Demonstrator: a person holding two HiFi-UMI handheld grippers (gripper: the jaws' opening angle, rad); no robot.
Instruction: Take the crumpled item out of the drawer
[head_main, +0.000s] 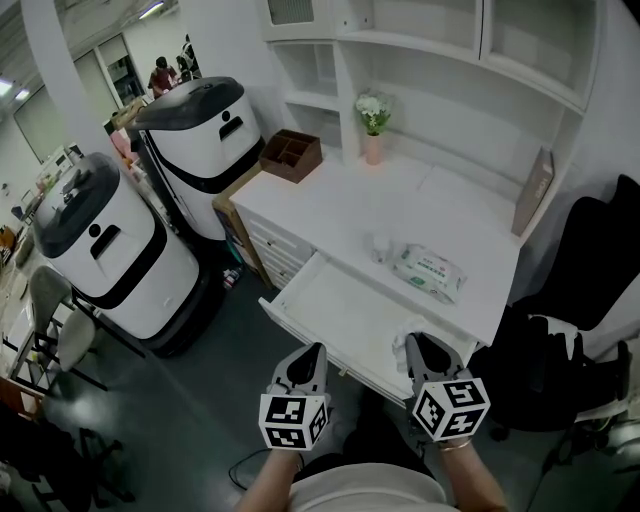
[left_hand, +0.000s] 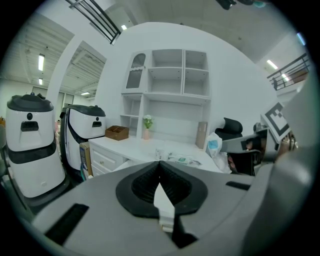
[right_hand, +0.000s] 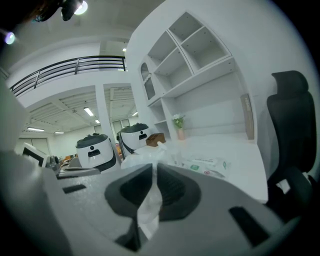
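The crumpled item (head_main: 404, 340) is a white, thin wad. My right gripper (head_main: 413, 347) is shut on it above the front right corner of the open white drawer (head_main: 335, 300). In the right gripper view the wad (right_hand: 148, 204) is pinched between the jaws of that gripper (right_hand: 154, 166) and bulges out past the tips. The left gripper view shows the wad (left_hand: 214, 144) at the right gripper's tip. My left gripper (head_main: 317, 352) hovers over the drawer's front edge, its jaws (left_hand: 160, 163) meeting at the tips with nothing held.
On the white desk (head_main: 340, 205) lie a wipes pack (head_main: 430, 271), a flower vase (head_main: 373, 128) and a brown organizer (head_main: 291, 154). Two white-and-black machines (head_main: 105, 240) stand to the left. A black chair (head_main: 580, 300) stands to the right.
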